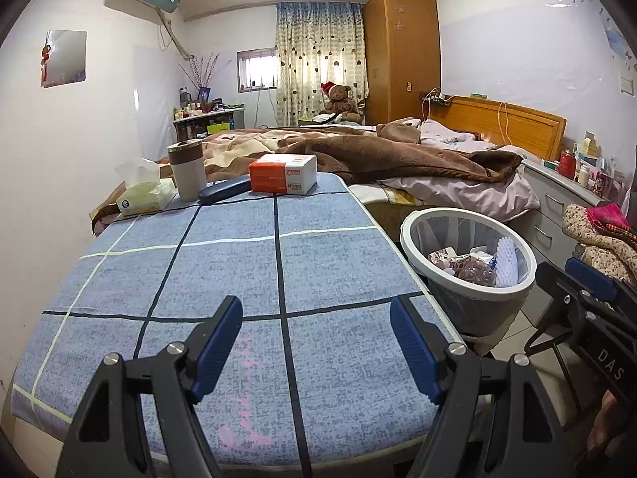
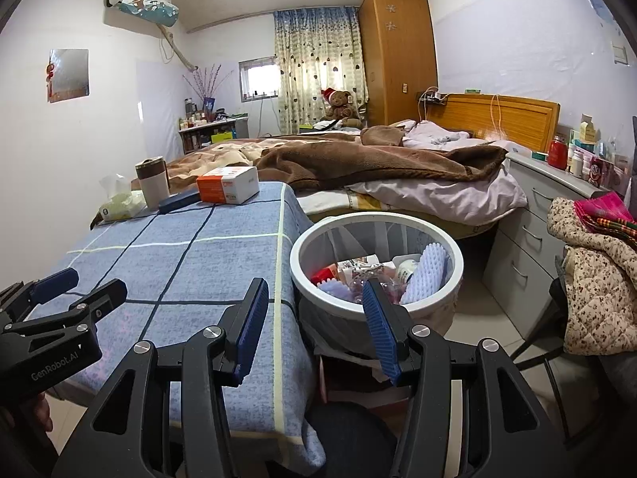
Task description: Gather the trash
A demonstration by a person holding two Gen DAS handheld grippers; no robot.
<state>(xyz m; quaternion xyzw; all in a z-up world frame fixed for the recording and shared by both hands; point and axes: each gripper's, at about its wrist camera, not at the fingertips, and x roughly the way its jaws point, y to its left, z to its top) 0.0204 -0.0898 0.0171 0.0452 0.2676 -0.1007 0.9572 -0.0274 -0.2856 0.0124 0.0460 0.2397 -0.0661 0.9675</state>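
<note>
A white-rimmed mesh bin stands on the floor by the table's right edge. It holds wrappers and a white foam net. My left gripper hovers open over the blue checked tablecloth, with nothing between its fingers. My right gripper is open and empty too, low over the table's right edge, its right finger in front of the bin. Each gripper shows at the edge of the other's view: the right gripper and the left gripper.
At the table's far end sit a tissue pack, a tumbler, a dark blue case and an orange-and-white box. Behind lies a bed with a brown blanket. Grey drawers and a clothes-draped chair stand right.
</note>
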